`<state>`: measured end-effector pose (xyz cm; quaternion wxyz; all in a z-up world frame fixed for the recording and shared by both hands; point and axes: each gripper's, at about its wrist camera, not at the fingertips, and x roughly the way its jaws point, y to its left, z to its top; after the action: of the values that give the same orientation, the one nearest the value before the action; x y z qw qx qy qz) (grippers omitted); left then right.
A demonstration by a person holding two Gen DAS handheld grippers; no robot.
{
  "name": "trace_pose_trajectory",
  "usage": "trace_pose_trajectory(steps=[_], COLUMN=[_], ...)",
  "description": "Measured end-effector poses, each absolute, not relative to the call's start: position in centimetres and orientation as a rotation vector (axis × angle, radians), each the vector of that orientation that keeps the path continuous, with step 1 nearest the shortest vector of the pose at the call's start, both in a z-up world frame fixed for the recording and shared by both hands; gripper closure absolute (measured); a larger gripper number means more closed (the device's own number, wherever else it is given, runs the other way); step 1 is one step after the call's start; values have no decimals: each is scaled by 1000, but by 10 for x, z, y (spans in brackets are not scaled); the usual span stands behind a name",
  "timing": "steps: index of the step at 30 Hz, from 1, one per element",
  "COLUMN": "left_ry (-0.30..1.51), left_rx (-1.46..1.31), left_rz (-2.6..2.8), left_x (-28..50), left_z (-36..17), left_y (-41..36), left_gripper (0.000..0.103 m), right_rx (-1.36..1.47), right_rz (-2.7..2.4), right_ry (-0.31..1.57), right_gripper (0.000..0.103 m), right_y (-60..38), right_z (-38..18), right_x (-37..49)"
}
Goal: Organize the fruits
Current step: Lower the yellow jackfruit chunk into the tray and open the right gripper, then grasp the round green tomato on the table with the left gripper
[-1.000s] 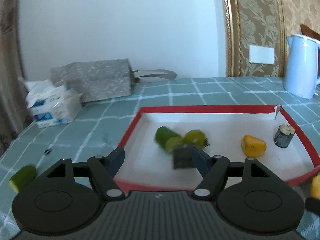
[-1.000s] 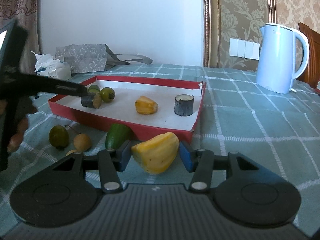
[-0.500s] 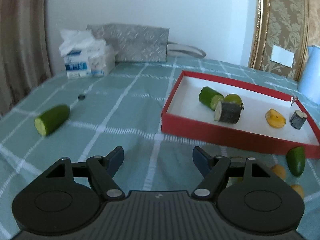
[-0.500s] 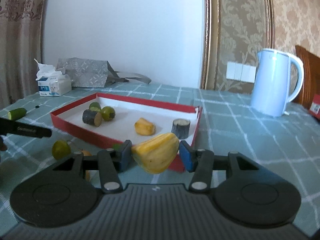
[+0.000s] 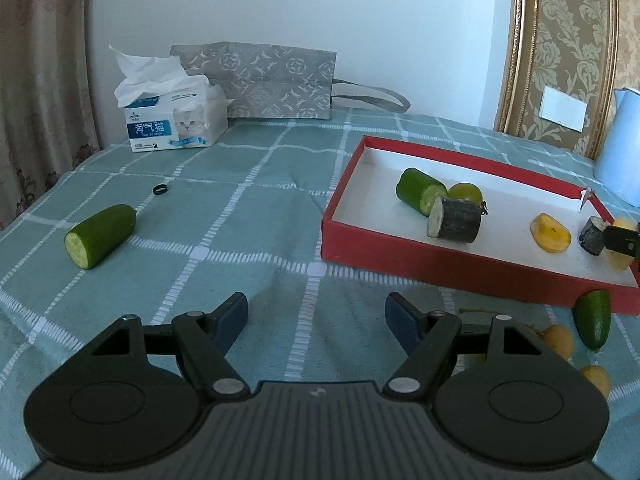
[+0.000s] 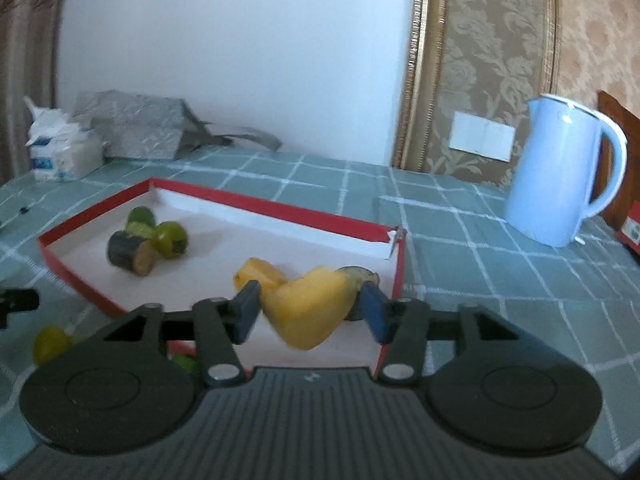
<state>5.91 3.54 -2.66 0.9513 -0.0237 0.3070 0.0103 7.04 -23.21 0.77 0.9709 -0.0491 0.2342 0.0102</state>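
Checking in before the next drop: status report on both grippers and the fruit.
Left gripper open. Right gripper shut on yellow fruit above red tray. Nothing blocking.

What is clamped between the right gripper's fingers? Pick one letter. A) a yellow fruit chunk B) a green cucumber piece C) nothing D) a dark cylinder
A: the right gripper is closed on the yellow fruit chunk, held above the red tray.
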Motion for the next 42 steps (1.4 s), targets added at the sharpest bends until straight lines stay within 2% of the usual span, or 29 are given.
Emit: trace_pose_trajectory(steps=[1,4,16,19,22,26,42], left_ry=[623,621,608,586,569,559,556], left_rx=[-47,-49,-51,-66,-78,-64,-48], left_rz=[20,13,-14,-46,-107,-131,-186], left_x=[59,58,48,42,33,26,22], left_z=[-27,-26,-26,-23,-20,-20,-17], left_y=[36,35,34,33,28,16,-8], left_gripper=[27,27,27,27,27,22,22], right_rx=[-94,-81,-7,0,23,27,20], right_rz=[18,-16,20,13,5,3,8], right_ry=[460,392,417,435,449,445,467], right_gripper=[24,15,15,14,6,5,5], right_y=[-233,-238,-253,-256,-260,-261,-259], right_z=[7,12,-4,-7,-8,-8,-11], right_x=[68,54,-6,-8,-7,-8,-5])
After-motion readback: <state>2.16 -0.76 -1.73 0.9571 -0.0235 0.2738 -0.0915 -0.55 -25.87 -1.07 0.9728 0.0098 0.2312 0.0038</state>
